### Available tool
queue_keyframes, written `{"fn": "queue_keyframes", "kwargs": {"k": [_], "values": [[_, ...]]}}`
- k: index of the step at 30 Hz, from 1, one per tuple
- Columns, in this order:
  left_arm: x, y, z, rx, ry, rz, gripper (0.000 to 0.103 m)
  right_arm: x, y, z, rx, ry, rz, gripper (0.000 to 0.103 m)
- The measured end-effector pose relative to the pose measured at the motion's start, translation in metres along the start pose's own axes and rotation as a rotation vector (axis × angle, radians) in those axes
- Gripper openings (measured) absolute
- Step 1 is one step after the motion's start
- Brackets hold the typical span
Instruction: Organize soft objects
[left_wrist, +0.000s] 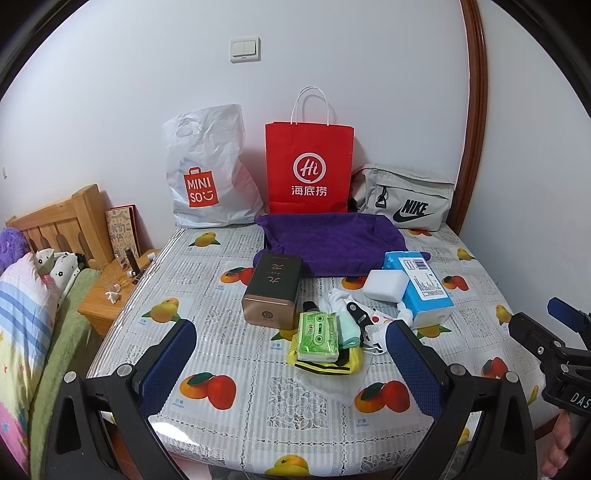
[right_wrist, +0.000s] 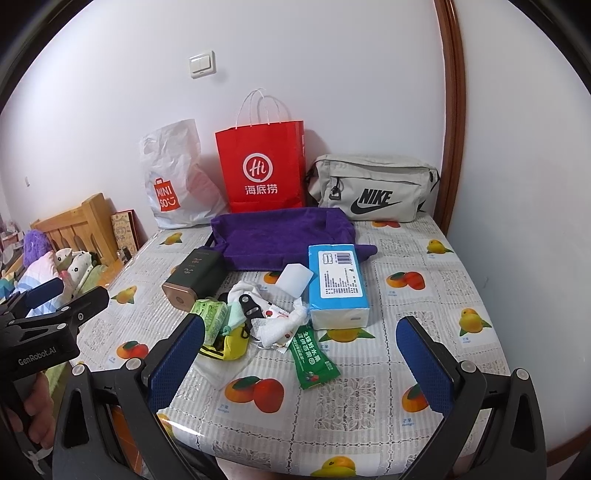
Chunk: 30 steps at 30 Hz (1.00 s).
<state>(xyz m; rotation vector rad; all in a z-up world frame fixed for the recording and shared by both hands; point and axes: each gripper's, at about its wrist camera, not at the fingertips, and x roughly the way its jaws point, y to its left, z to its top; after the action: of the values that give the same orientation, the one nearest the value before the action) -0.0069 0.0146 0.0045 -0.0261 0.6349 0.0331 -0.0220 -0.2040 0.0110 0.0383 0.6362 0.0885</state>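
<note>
A purple cloth bin (left_wrist: 332, 240) (right_wrist: 284, 236) lies at the back of the table. In front of it is a pile: a blue tissue pack (left_wrist: 421, 284) (right_wrist: 336, 284), a white sponge (left_wrist: 384, 286) (right_wrist: 295, 278), white socks (left_wrist: 340, 299) (right_wrist: 284, 325), a green wipes pack (left_wrist: 318, 336) (right_wrist: 210, 314), a yellow and black pouch (left_wrist: 332, 360) (right_wrist: 229, 347) and a green snack packet (right_wrist: 312, 358). My left gripper (left_wrist: 291, 343) is open and empty above the table's near edge, in front of the pile. My right gripper (right_wrist: 301, 343) is open and empty to its right.
A dark gold tea tin (left_wrist: 273, 291) (right_wrist: 195, 277) lies left of the pile. A white Miniso bag (left_wrist: 207, 173), a red paper bag (left_wrist: 308, 166) and a grey Nike bag (left_wrist: 406, 203) stand against the wall. A wooden nightstand (left_wrist: 107, 291) and a bed are at the left.
</note>
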Motion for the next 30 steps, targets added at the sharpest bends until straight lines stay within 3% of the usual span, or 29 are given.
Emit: {"fn": "queue_keyframes", "kwargs": {"k": [21,30], "values": [[0.002,0.002,-0.002,0.001,0.009,0.011,0.103,0.010,0.000,-0.003,0.009,0.017,0.026,0.103],[0.055,0.018,-0.010,-0.023,0.122,0.020,0.103,0.065,-0.013,-0.021,0.018,0.119,0.042,0.103]]}}
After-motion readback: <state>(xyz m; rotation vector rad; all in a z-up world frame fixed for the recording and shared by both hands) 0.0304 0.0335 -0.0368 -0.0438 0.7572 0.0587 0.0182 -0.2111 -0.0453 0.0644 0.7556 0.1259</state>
